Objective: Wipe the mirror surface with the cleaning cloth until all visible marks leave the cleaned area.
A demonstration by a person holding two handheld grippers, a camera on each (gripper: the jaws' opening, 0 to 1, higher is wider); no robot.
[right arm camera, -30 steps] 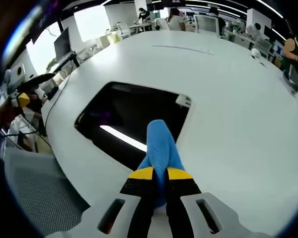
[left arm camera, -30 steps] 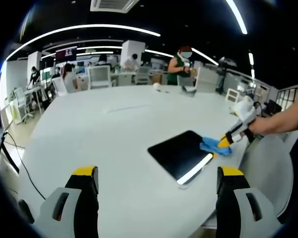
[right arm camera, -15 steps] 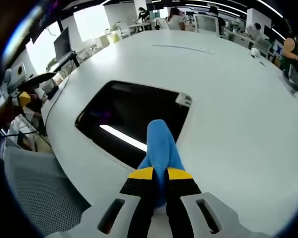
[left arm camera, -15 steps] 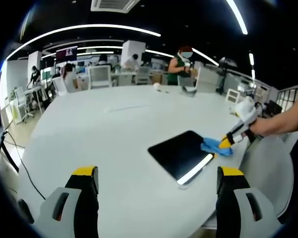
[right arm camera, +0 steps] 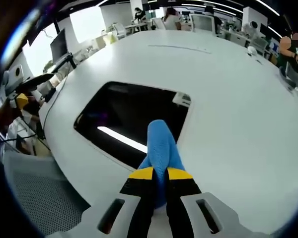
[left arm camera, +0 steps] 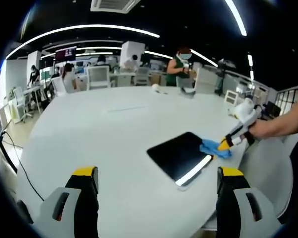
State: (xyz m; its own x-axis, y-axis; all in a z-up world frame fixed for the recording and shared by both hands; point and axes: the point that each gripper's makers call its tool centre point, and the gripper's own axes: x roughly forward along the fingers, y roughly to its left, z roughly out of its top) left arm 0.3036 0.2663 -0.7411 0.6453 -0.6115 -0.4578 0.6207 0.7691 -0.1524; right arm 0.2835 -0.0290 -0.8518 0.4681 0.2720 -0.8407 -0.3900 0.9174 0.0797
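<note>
Wiping the mirror (right arm camera: 134, 116) with the cleaning cloth (right arm camera: 161, 148), judged to be mid-task: pad resting at one edge of the glass, most of the pane not yet under it. Lying flat near the edge of the white table (left arm camera: 104, 134), dark, reflecting a bright ceiling strip; marks too faint to make out. Advising long overlapping strokes from that edge toward the far corner with the small white tab, pressing evenly, keeping the cloth flat rather than bunched, avoiding any push that would slide the pane off the table edge. Checking against the reflected strip for streaks.

Right gripper (right arm camera: 160, 174): jaws pinched tight on the blue cloth, fabric bulging forward past the tips and touching the glass; also showing in the left gripper view (left arm camera: 222, 145), at the mirror's corner nearest the table edge. Left gripper (left arm camera: 156, 181): jaws spread wide, holding nothing, hovering over bare table, well apart from the mirror.
</note>
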